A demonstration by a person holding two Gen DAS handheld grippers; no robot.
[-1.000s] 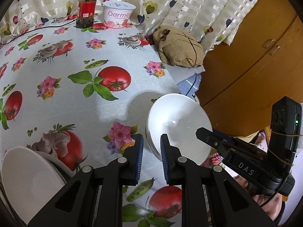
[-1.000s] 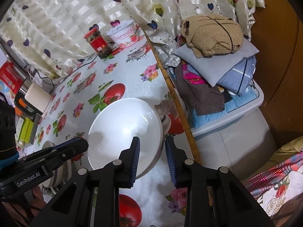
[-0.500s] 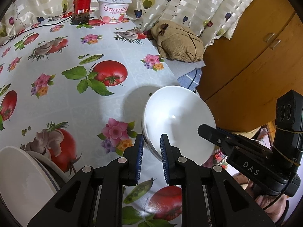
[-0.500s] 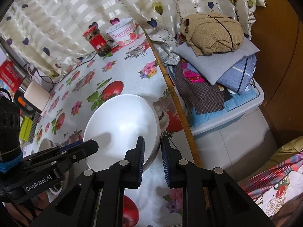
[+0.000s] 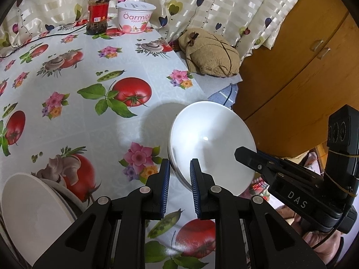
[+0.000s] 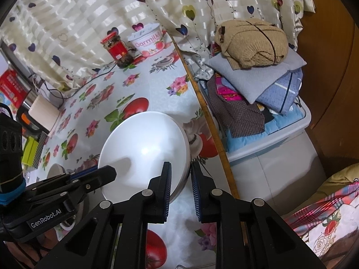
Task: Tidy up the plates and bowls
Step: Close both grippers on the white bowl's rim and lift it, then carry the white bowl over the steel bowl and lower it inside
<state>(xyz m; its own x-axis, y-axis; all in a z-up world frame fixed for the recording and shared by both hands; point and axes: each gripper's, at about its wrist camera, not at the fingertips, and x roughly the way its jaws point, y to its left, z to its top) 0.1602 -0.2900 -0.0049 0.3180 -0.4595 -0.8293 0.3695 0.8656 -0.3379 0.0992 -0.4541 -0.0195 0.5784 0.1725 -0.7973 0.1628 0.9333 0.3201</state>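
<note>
A white bowl, with a second rim showing just beneath it, hangs tilted over the flowered tablecloth near the table's right edge and casts a shadow there. My left gripper is shut on its left rim. My right gripper is shut on the opposite rim of the bowl. Each gripper shows in the other's view: the right gripper reaches in from the right, the left gripper from the left. A stack of white plates sits at the lower left.
A red-lidded jar and a yogurt tub stand at the table's far edge by the curtain, a black cable beside them. Folded clothes are piled on a bin right of the table. A wooden cabinet stands beyond.
The right gripper's jaws narrowed onto the bowl's rim. The left gripper's jaws kept their width, and the bowl tilted a little more upright.
</note>
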